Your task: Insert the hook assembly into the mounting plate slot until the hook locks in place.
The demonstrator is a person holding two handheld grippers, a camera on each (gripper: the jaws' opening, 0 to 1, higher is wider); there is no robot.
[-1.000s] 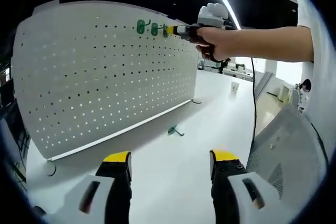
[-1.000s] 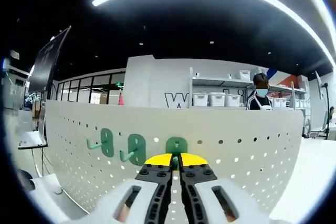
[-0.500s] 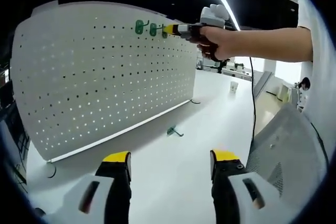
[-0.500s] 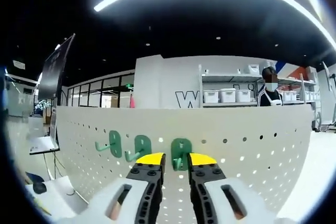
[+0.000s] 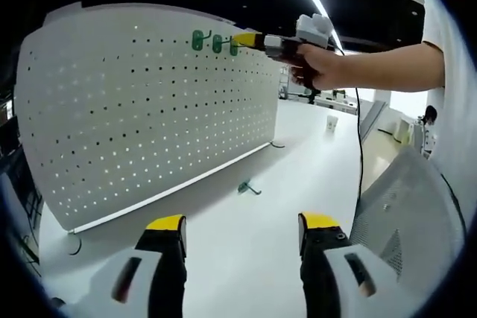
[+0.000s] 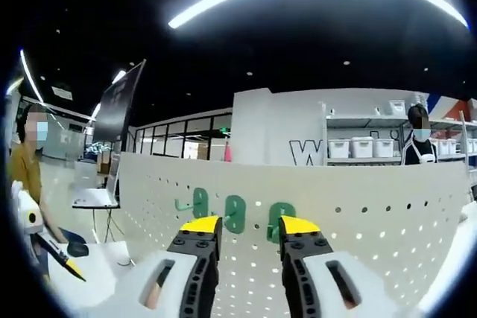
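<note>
Item: three green plastic hooks (image 6: 282,221) seated in white perforated pegboard (image 5: 149,109), top row. Right gripper (image 6: 246,226): jaws parted, empty. Left gripper (image 5: 240,223): wide, empty. Risk: unlocked hook may be dislodged if brushed.
</note>
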